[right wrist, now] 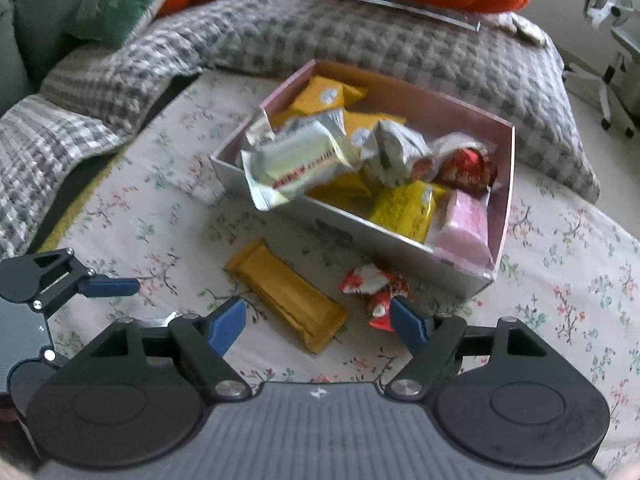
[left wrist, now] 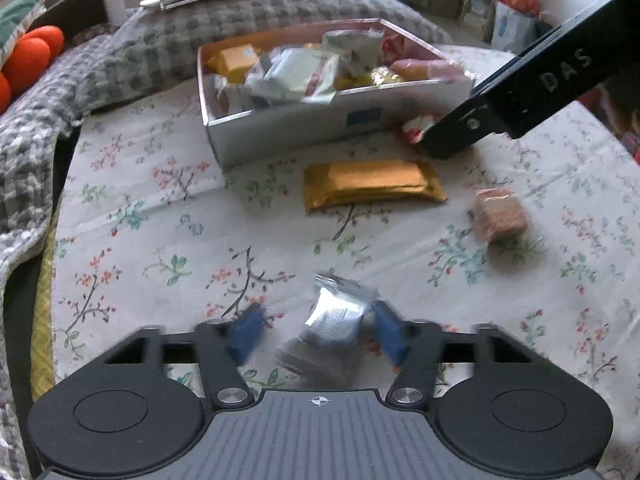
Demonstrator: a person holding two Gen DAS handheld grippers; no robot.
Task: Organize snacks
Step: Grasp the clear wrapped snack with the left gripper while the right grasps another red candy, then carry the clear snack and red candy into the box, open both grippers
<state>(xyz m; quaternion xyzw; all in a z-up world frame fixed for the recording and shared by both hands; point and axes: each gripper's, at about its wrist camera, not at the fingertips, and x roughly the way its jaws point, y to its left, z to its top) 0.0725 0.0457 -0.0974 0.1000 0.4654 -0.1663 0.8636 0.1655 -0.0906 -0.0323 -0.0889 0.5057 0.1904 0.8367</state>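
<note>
- Nearest me, low in the left wrist view, my left gripper (left wrist: 318, 334) has a small silver foil packet (left wrist: 332, 320) between its blue pads; the blur stops me telling whether both pads press on it, so I cannot call it grasped. It looks light, crinkly and slippery, so I judge it best taken across its fat middle, not by the thin sealed ends.
- Low in the right wrist view, my right gripper (right wrist: 318, 326) is released and holds nothing, its jaws straddling the near end of the gold bar (right wrist: 286, 294) with the red-and-white candy (right wrist: 376, 286) just beside the right pad.
- The gold bar looks stiff and flat; I would pinch it across its narrow width.
- The pinkish wrapped block (left wrist: 500, 216) lies apart at the right of the left wrist view, on the floral cloth (left wrist: 160, 220).
- Farthest, upper centre, the white box (right wrist: 400, 246) is heaped with snacks; soft wrappers there could spill.
</note>
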